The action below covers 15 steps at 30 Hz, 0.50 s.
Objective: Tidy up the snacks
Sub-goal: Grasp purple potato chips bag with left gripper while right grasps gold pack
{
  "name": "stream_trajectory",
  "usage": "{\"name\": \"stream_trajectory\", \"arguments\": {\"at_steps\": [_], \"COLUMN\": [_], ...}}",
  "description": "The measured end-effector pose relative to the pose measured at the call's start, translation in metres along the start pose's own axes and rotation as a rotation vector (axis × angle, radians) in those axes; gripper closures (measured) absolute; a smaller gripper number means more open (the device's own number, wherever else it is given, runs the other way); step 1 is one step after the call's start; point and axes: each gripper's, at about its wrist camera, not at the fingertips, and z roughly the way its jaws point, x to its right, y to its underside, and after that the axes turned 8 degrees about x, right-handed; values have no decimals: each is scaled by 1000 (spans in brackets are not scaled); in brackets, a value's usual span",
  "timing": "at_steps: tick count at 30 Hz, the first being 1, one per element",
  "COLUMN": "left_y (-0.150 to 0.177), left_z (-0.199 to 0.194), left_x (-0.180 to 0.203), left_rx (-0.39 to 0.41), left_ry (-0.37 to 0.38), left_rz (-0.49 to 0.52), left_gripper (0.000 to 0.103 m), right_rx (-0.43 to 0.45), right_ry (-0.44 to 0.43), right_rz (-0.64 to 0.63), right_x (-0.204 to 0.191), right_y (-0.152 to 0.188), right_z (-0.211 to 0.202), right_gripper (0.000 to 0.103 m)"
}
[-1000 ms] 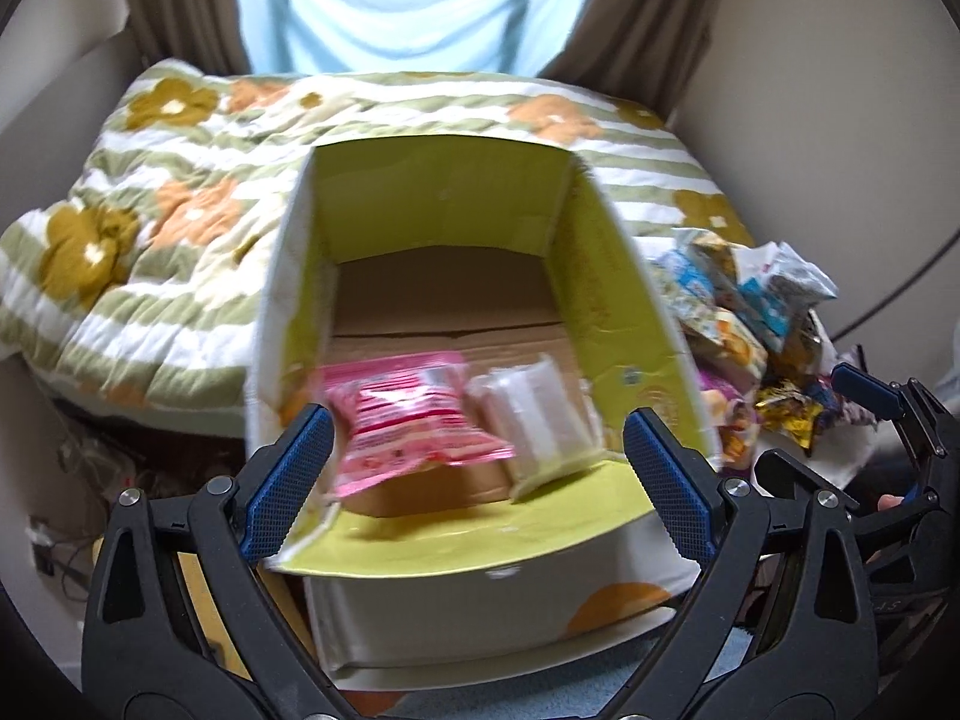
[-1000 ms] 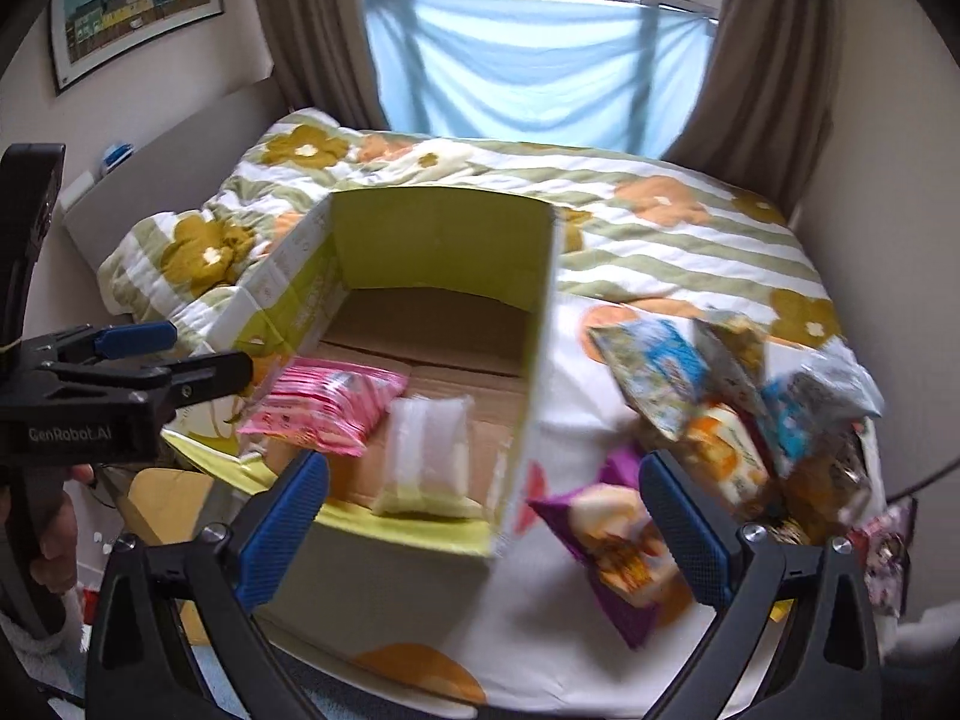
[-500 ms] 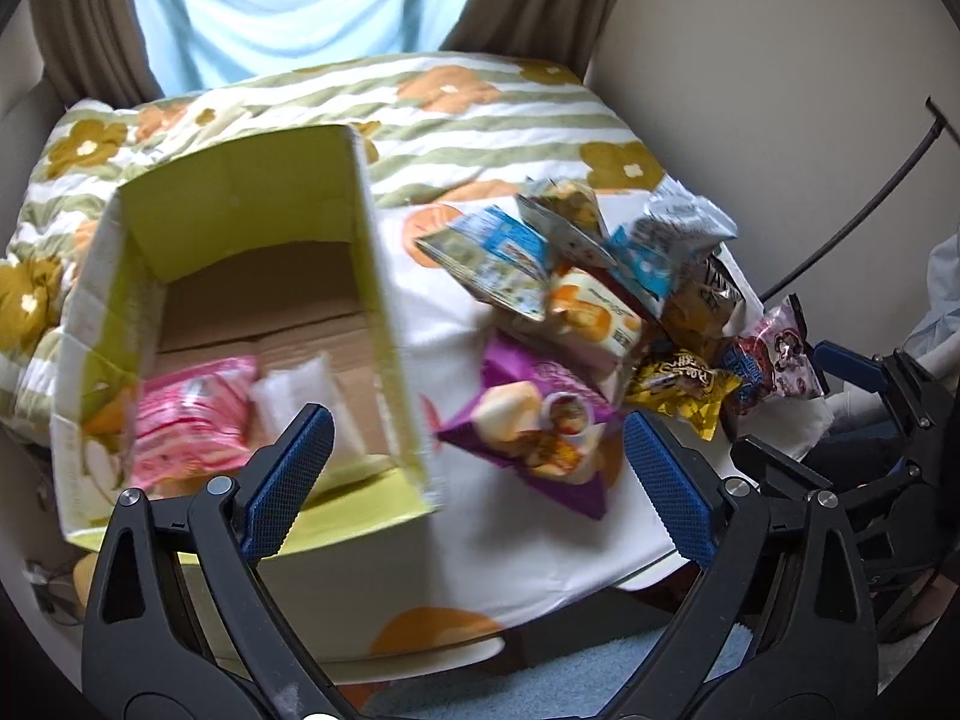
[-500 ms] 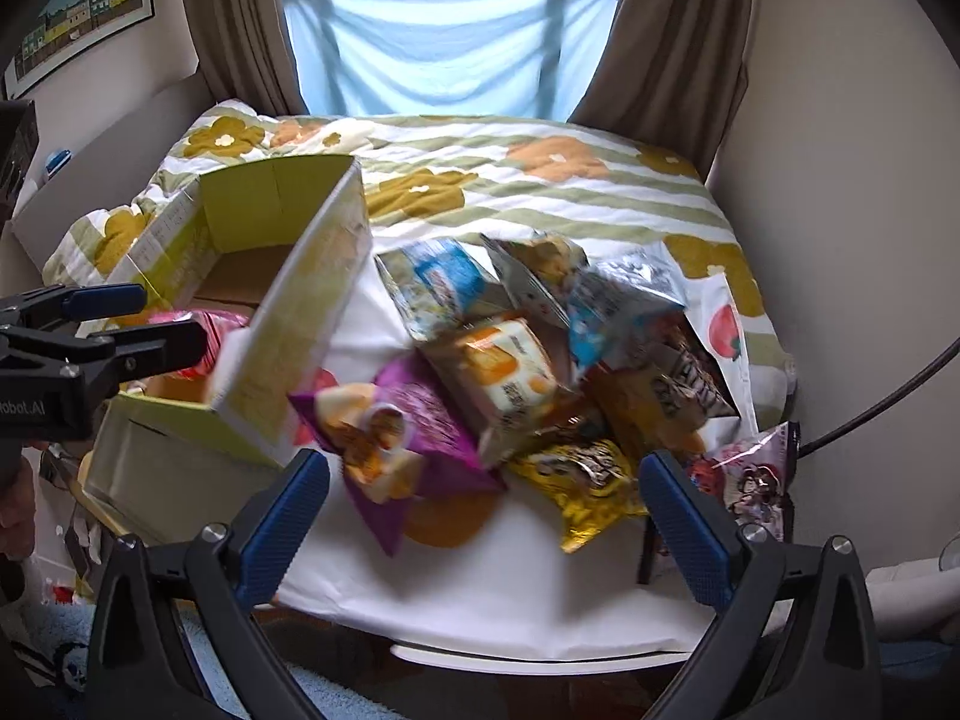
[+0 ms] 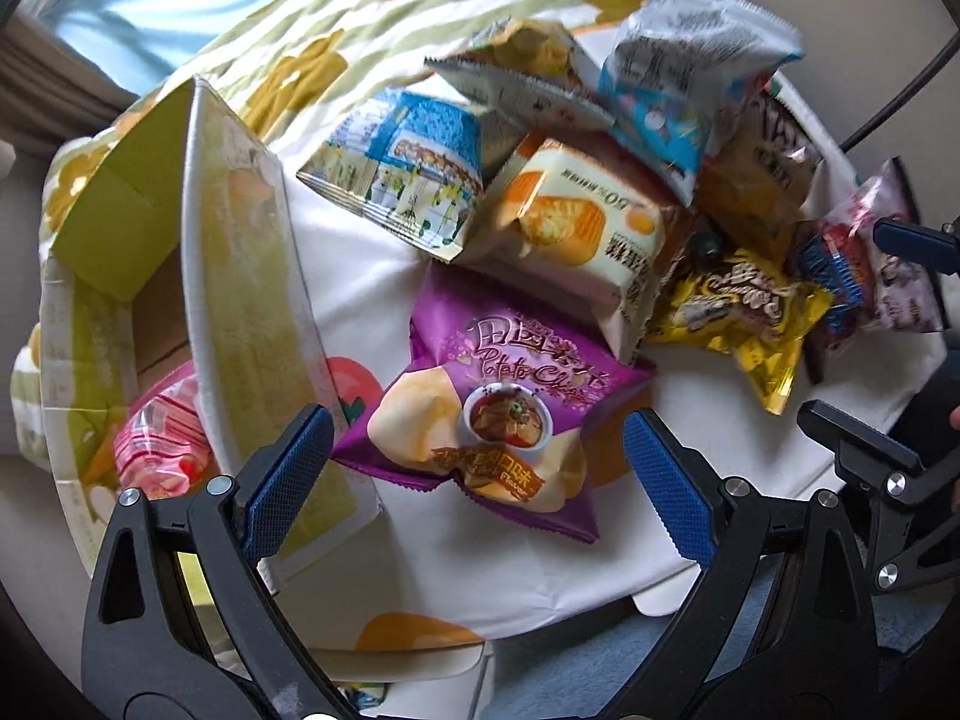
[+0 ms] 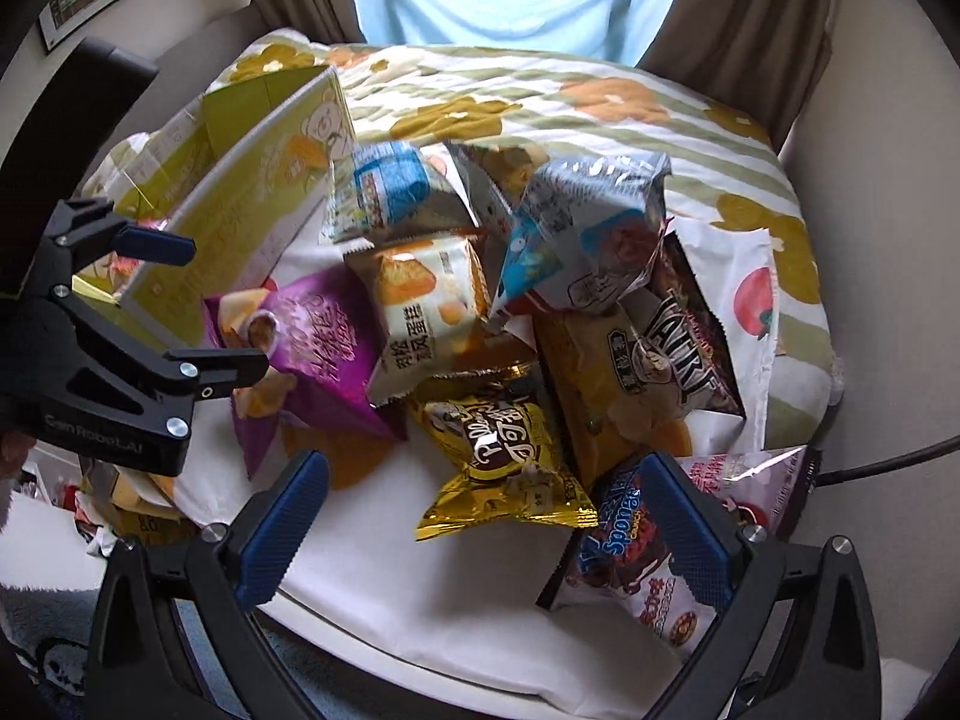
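Note:
A heap of snack bags lies on a white cloth. My left gripper point(image 5: 480, 474) is open above the purple potato chip bag point(image 5: 498, 396), its pads on either side and apart from it. My right gripper point(image 6: 486, 516) is open over the gold bag point(image 6: 504, 462), with a dark blue-lettered bag point(image 6: 630, 564) by its right finger. An orange-and-white cake bag point(image 5: 570, 228), a blue-and-white bag point(image 5: 408, 162) and a light blue bag point(image 6: 588, 228) lie further back. The green cardboard box point(image 5: 240, 276) stands to the left, with a pink packet point(image 5: 162, 444) inside.
A bed with a flowered, striped quilt point(image 6: 540, 96) lies behind the snacks, with curtains point(image 6: 738, 6) and a window beyond. A black cable point(image 6: 888, 456) runs along the right wall. A pink-white bag point(image 6: 750, 480) sits at the cloth's right edge. Blue carpet point(image 5: 600, 684) shows below.
Both grippers swung right from the box and sank toward the snack heap. The purple bag now lies between the left pads, the gold bag under the right ones. Jaws stayed wide.

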Motion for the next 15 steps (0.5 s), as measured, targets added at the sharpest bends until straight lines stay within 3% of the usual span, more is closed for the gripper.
{"name": "stream_trajectory", "arguments": {"at_steps": [6,12,15], "left_y": [1,1,4], "left_z": [36,61,76], "left_x": [9,13,13], "left_rx": [-109,-169,-211], "left_ry": [2,7,5], "left_rz": [94,155,183], "left_gripper": [6,6,6], "right_rx": [-59,-91,-120], "right_ry": [-27,-28,-28], "right_rz": [-20,-59,-66], "right_x": [1,-6,-8], "right_y": [8,12,13], "right_z": [32,51,61], "right_gripper": [0,1,11]}}
